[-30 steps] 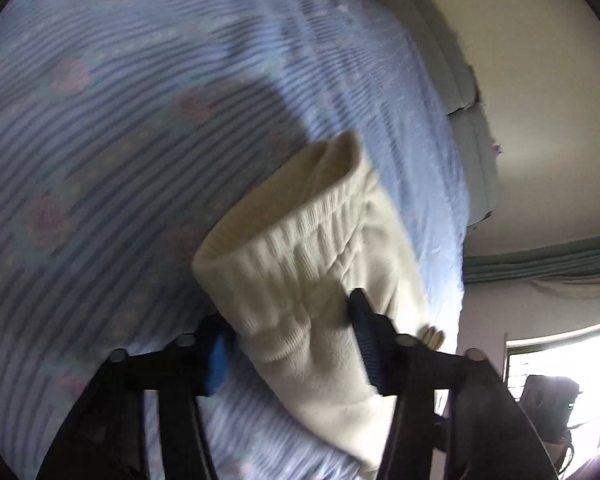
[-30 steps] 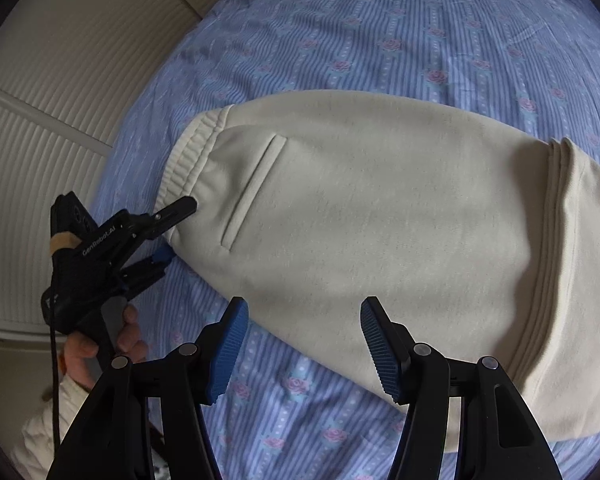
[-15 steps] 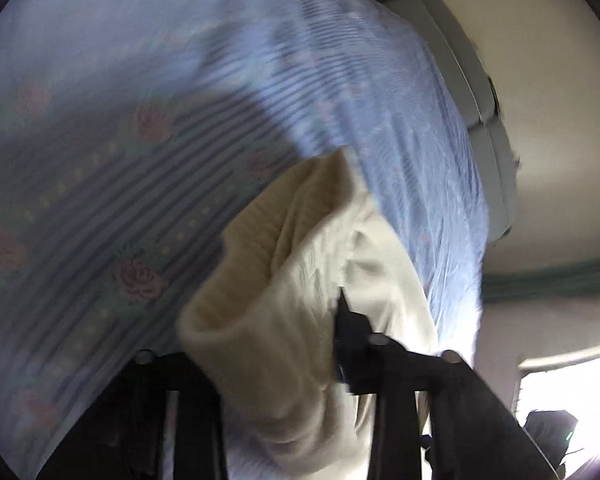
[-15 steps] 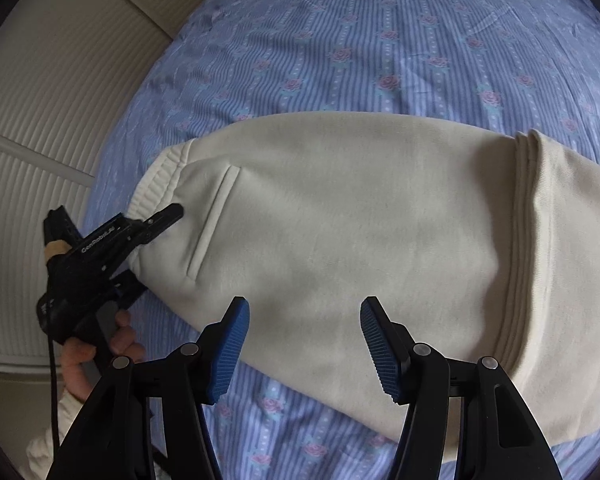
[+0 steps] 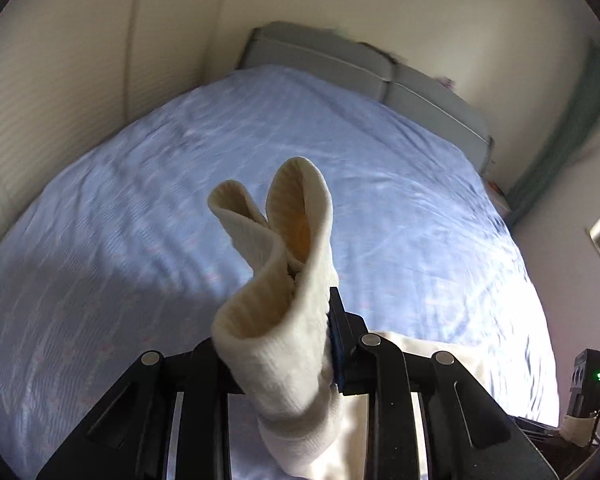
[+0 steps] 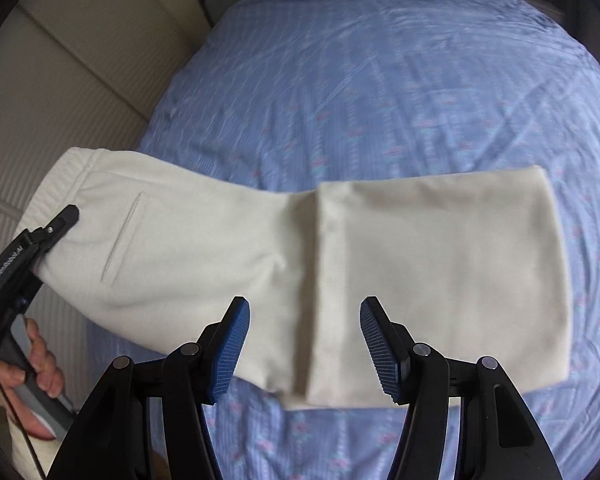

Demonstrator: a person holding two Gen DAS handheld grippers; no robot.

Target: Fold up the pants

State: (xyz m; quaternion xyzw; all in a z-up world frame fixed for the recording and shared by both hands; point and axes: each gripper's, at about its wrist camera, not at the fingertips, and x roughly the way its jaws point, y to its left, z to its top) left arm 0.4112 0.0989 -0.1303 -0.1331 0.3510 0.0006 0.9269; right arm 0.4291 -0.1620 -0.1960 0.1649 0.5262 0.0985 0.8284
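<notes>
The cream pants (image 6: 380, 264) lie partly on the bed (image 6: 380, 80), which is covered by a blue striped sheet with small pink flowers; the part over the middle of the bed is folded double and rests flat, its fold line running across the cloth just beyond the right gripper (image 6: 304, 344); from that fold the rest of the pants rises toward the bed's left edge, lifted clear of the sheet.

The left gripper (image 6: 66, 218), held in a hand (image 6: 32, 364) beside the bed's left edge, is clamped narrow on the ribbed waistband (image 5: 276, 280); in the left wrist view the waistband bunches up between the jaws and curls into two loops above them, with the bed behind it and the grey headboard (image 5: 340, 64) at the bed's far end; a slit pocket (image 6: 122, 236) shows on the raised part, near the waistband.

The right gripper hangs above the pants near the bed's near edge, its blue pads (image 6: 228, 352) standing moderately apart with nothing between them and touching no cloth; both views are slightly blurred.
</notes>
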